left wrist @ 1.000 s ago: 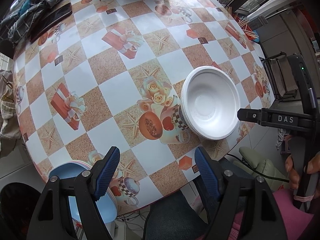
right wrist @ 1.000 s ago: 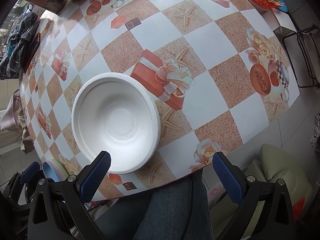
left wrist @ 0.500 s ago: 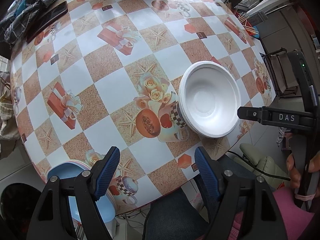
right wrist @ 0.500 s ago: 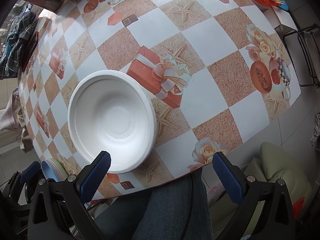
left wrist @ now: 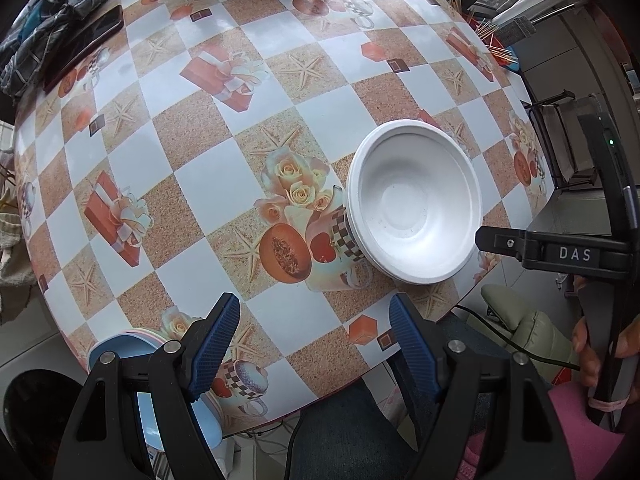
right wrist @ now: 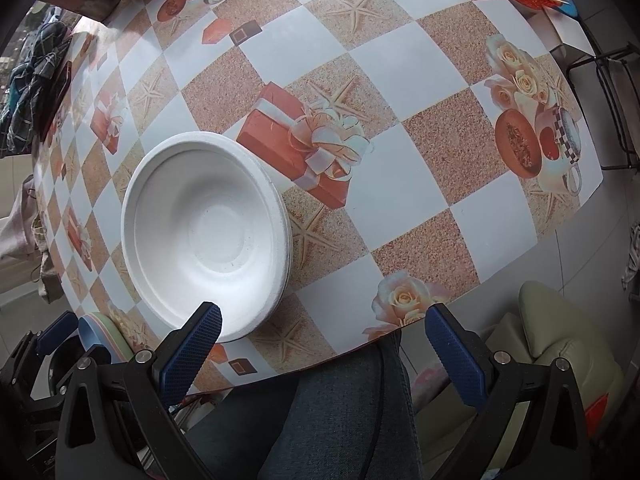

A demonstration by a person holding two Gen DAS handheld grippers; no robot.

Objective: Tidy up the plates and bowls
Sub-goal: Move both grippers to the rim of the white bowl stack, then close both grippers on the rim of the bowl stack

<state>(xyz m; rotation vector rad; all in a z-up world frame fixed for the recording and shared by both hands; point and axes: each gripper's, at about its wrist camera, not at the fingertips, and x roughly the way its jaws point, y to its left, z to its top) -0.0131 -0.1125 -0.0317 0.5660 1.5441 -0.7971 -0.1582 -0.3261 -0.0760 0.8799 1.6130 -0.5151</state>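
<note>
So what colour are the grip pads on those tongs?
Dark blue pads, ribbed, on black arms; clearest in the right wrist view.

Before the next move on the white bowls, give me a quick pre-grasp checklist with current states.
1. Left tool open, nothing between its fingers: ok.
2. Right tool open, empty: ok.
3. White bowl stack upright on the table, rim unobstructed: ok.
4. Right tool lined up on the stack's rim: not ok, one finger overlaps the near rim and the other is off the table edge.
5. Number of bowls in the stack: cannot tell.
6. Blue plates at the table edge stable: cannot tell, partly hidden.
</note>
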